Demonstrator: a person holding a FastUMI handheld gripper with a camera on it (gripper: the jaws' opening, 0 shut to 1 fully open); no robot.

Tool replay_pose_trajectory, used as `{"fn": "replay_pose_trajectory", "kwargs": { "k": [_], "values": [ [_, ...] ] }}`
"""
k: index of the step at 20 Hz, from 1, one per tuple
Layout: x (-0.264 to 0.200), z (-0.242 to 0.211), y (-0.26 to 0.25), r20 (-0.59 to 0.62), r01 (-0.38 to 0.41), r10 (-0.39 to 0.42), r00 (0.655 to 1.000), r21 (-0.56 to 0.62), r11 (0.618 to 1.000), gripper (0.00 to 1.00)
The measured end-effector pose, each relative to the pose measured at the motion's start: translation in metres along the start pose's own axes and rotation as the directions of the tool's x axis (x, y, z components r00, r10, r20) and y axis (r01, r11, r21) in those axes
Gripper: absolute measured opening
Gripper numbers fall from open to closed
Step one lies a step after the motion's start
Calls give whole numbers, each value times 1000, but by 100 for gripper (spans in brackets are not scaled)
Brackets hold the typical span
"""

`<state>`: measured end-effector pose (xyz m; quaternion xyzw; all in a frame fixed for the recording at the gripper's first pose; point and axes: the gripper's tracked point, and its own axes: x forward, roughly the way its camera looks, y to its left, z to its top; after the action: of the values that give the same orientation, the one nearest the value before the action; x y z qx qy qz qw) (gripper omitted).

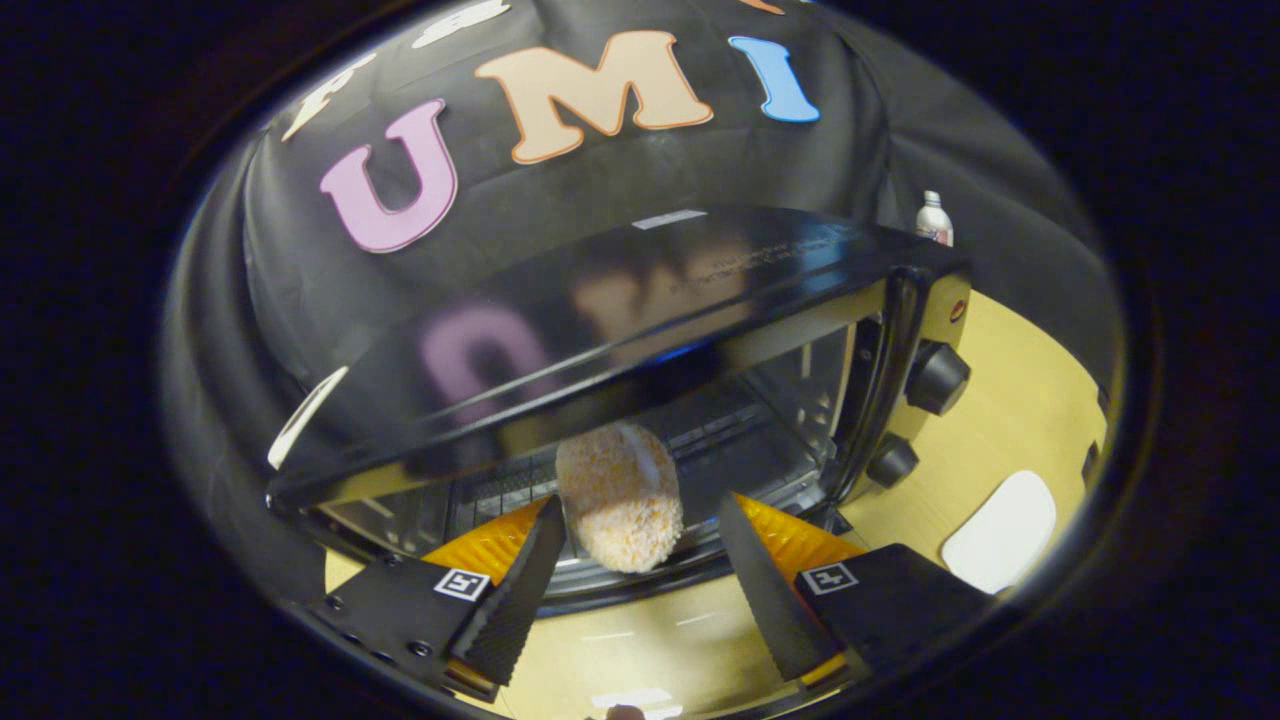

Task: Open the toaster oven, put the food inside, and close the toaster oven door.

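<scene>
Food (620, 495) btwn open gripper (640, 535) fingers, in oven (640, 290)

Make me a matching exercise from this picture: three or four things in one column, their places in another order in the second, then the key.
Things:
1. breaded food
2. white plate
3. bottle
4. hand-held gripper

Places:
A. on the wooden table, right of the toaster oven
B. behind the oven's far right corner
C. on the oven rack, at the open front
D. open, a finger on either side of the food

Pairs: 1-C, 2-A, 3-B, 4-D
</scene>
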<state>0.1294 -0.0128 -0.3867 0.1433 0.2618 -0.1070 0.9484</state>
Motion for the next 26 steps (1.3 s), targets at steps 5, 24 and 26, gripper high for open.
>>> {"fn": "replay_pose_trajectory", "kwargs": {
  "k": [5,24,26],
  "values": [
    [-29,-23,-1,-56,-19,13,998,-120,993,97],
    [-200,-104,-79,-193,105,-165,967,-288,952,97],
    [-208,-120,-87,-230,116,-181,956,-270,956,97]
  ]
}}
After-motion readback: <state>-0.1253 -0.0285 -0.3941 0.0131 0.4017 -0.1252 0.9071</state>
